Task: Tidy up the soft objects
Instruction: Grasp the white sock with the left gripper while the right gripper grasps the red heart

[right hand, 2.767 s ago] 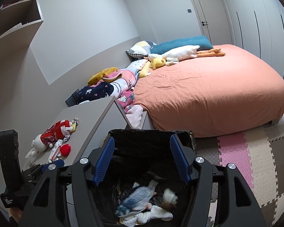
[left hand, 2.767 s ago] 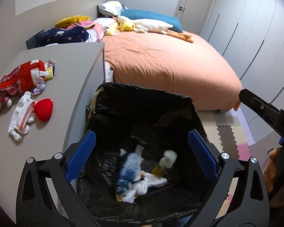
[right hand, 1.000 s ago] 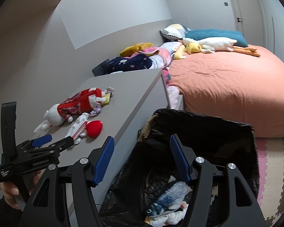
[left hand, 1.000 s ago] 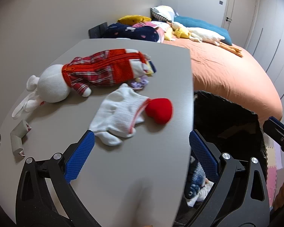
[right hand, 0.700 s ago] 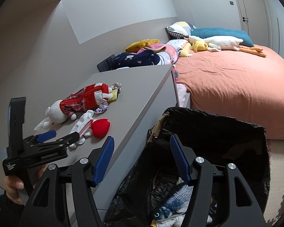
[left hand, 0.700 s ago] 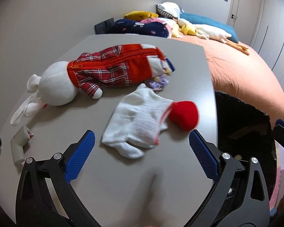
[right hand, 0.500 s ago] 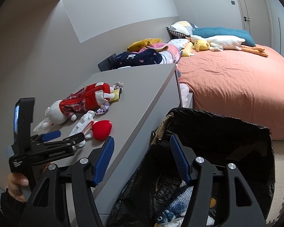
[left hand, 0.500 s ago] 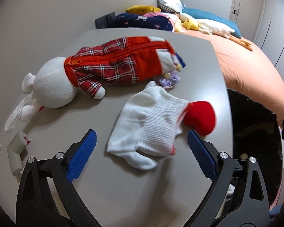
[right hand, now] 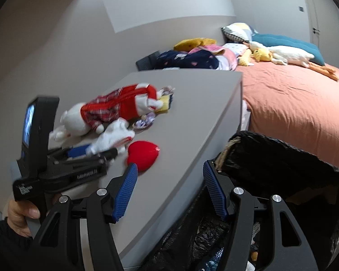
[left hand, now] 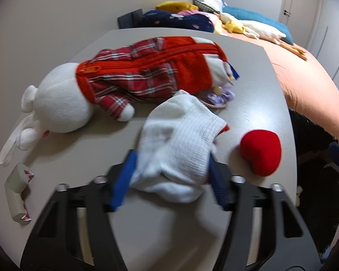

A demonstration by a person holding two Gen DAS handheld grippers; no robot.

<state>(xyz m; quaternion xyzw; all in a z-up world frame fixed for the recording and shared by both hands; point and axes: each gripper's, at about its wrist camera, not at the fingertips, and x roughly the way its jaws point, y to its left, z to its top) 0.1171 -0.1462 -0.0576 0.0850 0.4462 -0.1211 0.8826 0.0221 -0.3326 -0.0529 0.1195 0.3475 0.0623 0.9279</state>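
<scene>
On the grey table [left hand: 248, 67] lies a white knitted glove [left hand: 180, 140], bunched between the blue pads of my left gripper [left hand: 170, 160]. Its jaws are closing and both pads press the glove's sides. A red heart plush [left hand: 260, 152] sits just right of it, apart from the glove. Behind them lies a white rabbit plush in red plaid [left hand: 124, 76]. In the right wrist view my left gripper [right hand: 97, 152] holds the glove [right hand: 115, 135] beside the heart [right hand: 142, 154]. My right gripper [right hand: 169, 169] hangs open over the table's near edge, holding nothing.
A bin lined with a black bag [right hand: 282, 158] stands right of the table, soft things dimly seen at its bottom. A small paper roll [left hand: 17, 187] and a purple trinket [left hand: 221, 94] lie on the table. The orange bed [right hand: 293, 103] with more plush toys is beyond.
My left gripper has gone from over the bin to the table, come down over the glove and drawn its jaws in on it. My right gripper has swung left toward the table.
</scene>
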